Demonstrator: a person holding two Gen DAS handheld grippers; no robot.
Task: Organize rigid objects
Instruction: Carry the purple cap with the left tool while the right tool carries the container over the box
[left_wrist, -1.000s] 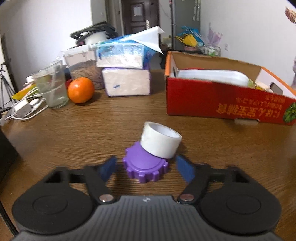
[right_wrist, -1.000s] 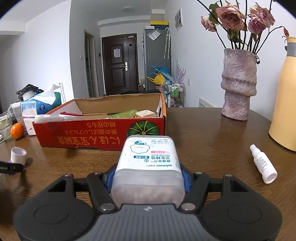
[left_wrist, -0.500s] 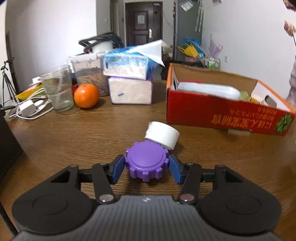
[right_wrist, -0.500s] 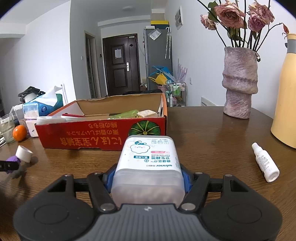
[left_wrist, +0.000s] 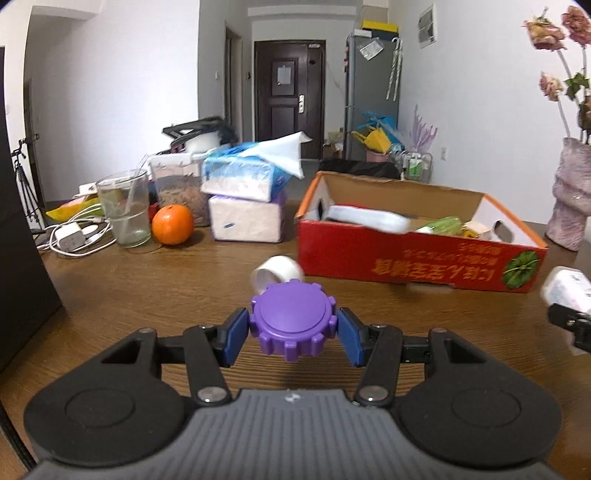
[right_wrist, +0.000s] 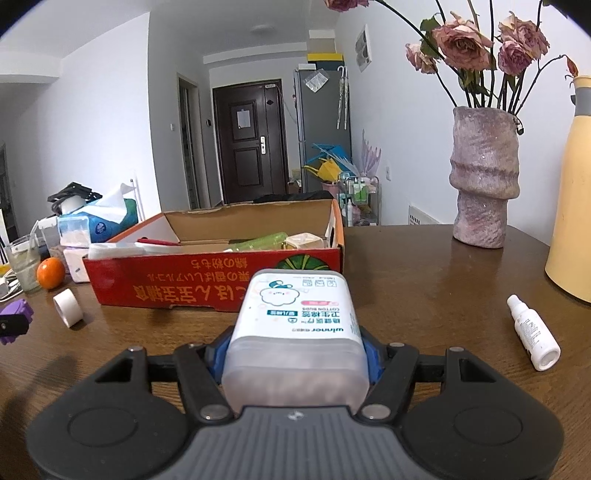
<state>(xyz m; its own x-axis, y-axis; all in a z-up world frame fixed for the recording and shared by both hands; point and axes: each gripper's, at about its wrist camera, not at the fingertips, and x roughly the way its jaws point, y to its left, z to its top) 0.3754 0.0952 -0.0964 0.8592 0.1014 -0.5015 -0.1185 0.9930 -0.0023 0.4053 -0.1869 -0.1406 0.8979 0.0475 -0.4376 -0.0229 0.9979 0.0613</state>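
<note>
Blue pads of the left claw (left_wrist: 291, 330) are pinched on the purple gear-edged cap (left_wrist: 292, 320), one pad on each side, cap flat-side up and clear of the counter (left_wrist: 147, 295). White tape roll (left_wrist: 277, 274) sits on the counter just beyond the cap, between it and the red cardboard box (left_wrist: 417, 258), tilted with its open core facing left.

Right claw (right_wrist: 293, 354) is clamped on a white cotton-swab box (right_wrist: 295, 332), label upside down toward the camera, pads against both side walls. It is just in front of the red box's long printed wall, near the box's right corner.

Red box is open-topped and holds a white flat pack, something green and a small cream carton. Left of the red box: stacked tissue packs (left_wrist: 245, 201), then an orange (left_wrist: 173, 224), then a drinking glass (left_wrist: 123, 210) and a white charger with cable (left_wrist: 70, 236). Right of the red box: pink textured vase (right_wrist: 484, 181) with dried roses, a yellow flask (right_wrist: 572, 192), and a small white spray bottle (right_wrist: 530, 332) lying on its side.
</note>
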